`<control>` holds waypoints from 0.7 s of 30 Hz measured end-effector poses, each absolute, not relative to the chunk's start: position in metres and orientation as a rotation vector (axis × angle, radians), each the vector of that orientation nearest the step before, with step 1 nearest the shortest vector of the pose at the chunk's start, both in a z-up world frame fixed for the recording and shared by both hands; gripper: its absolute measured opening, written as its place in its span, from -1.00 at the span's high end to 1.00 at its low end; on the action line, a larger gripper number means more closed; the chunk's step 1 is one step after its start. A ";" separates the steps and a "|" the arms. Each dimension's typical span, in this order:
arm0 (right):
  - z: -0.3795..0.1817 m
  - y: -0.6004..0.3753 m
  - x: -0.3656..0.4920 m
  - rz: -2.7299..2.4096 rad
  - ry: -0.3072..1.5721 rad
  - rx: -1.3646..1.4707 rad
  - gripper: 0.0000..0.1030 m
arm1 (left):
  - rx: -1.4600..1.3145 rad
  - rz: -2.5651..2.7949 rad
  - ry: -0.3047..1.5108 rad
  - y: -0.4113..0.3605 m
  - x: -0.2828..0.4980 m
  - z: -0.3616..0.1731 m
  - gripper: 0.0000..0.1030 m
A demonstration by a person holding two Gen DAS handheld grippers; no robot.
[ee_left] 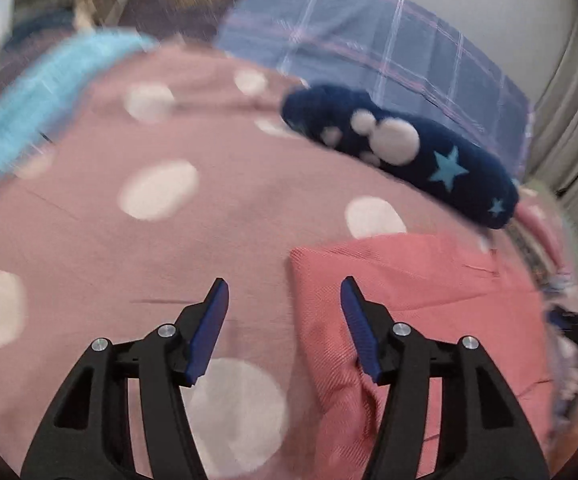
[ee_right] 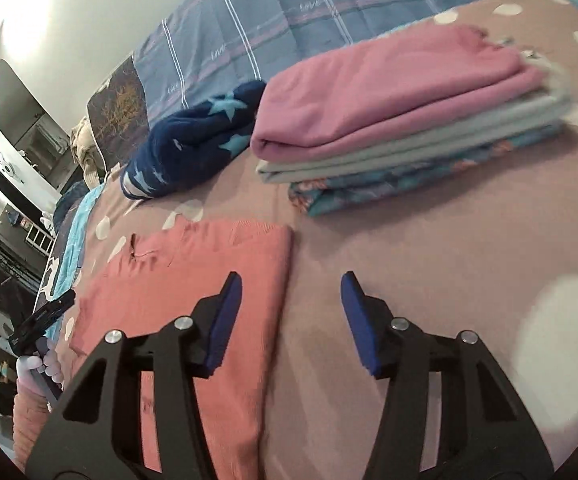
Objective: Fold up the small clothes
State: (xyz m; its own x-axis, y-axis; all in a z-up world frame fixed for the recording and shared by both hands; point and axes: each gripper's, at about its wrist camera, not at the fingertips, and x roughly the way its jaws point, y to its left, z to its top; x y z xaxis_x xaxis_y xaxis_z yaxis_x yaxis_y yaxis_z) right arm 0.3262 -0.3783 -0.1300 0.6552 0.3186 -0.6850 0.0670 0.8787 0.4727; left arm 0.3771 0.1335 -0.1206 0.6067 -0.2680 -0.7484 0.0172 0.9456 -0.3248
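Left wrist view first: our left gripper stands with its fingers apart and nothing between the pads, the spotted bedspread under the left finger and the coral garment under and beyond the right one, its folded edge running just inside that finger. Ahead of the fingertips lies a navy star-patterned piece, well apart from them. In the right wrist view our right gripper is likewise open and empty; its left finger sits over the coral garment, its right finger over bare bedspread. Beyond the right finger rests a stack of folded clothes. We judge the coral garment partly folded and just released; next we would need to regrip an edge for another fold, or lift it onto the stack.
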 end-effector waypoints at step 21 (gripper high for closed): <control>-0.128 -0.358 0.344 0.071 0.761 0.356 0.58 | -0.134 -0.155 0.792 0.117 0.383 -0.114 0.81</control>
